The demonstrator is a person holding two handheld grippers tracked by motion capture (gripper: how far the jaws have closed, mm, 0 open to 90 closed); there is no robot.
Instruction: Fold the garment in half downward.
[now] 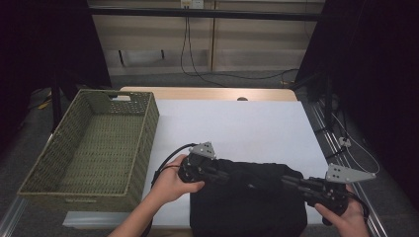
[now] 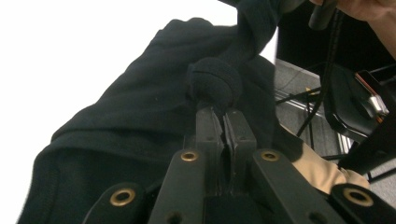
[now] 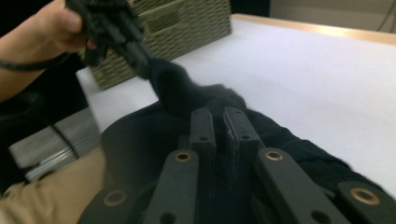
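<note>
Jaws of both the left gripper (image 1: 225, 174) and the right gripper (image 1: 291, 181) are pressed together, each pinching a fold of the black fabric garment (image 1: 247, 207) lying at the near edge of the white-covered bench (image 1: 237, 123), beside a woven green basket (image 1: 143, 143) whose small front label is too blurred to read.

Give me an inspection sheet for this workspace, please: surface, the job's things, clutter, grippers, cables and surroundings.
Surface: white sheet on a wooden table.
Job's things: black garment at the near edge, pinched at two spots.
Clutter: green woven basket at left, nothing in it.
Grippers: left hand-held gripper and right hand-held gripper both shut on the garment.
Cables: black gripper cable; wall cables behind the table.
Surroundings: dark curtains, beige wall panels.
</note>
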